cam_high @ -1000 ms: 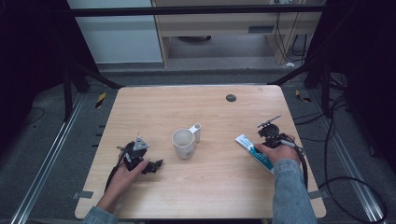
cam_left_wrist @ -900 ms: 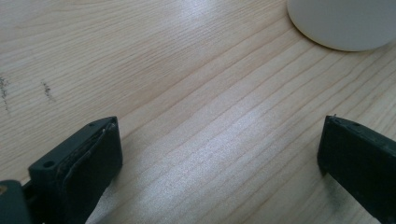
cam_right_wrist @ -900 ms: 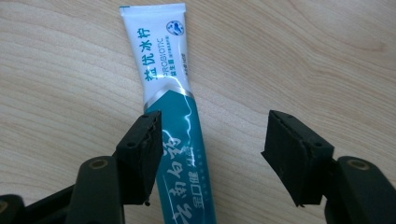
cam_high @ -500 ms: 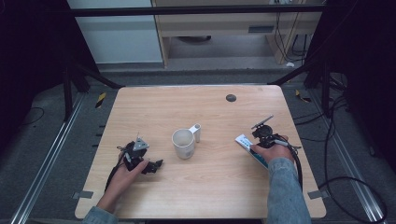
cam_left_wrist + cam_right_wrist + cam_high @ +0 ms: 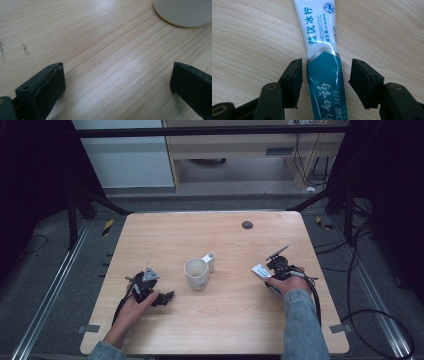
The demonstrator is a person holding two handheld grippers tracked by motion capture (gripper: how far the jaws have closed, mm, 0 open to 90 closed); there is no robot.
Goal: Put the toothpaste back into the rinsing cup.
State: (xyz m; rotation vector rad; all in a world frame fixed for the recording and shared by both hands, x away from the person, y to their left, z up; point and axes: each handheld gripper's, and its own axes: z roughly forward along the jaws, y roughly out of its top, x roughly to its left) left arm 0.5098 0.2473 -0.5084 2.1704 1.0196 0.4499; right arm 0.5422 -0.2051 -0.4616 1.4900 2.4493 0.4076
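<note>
Down at the near edge of the wooden table [image 5: 220, 330], both forearms come in from the bottom, and the left hand [image 5: 131, 307] rests on the wood with the left gripper [image 5: 161, 297] lying low beside it, jaws spread wide with nothing but bare grain between them in the left gripper view. Over on the right, the right gripper [image 5: 324, 82] sits right down over a toothpaste tube [image 5: 323, 62] lying flat on the table, the teal end of the tube between the two black jaws, which stand apart on either side of it with a small gap showing at each side, not pinching it. From the high view the tube's white end pokes out toward table centre from under the right hand [image 5: 282, 282]. Farther in, a white mug [image 5: 196, 273] stands upright mid-table, handle pointing away to the right. Beyond that, near the far edge, a small dark round spot [image 5: 247, 224] marks the tabletop.
</note>
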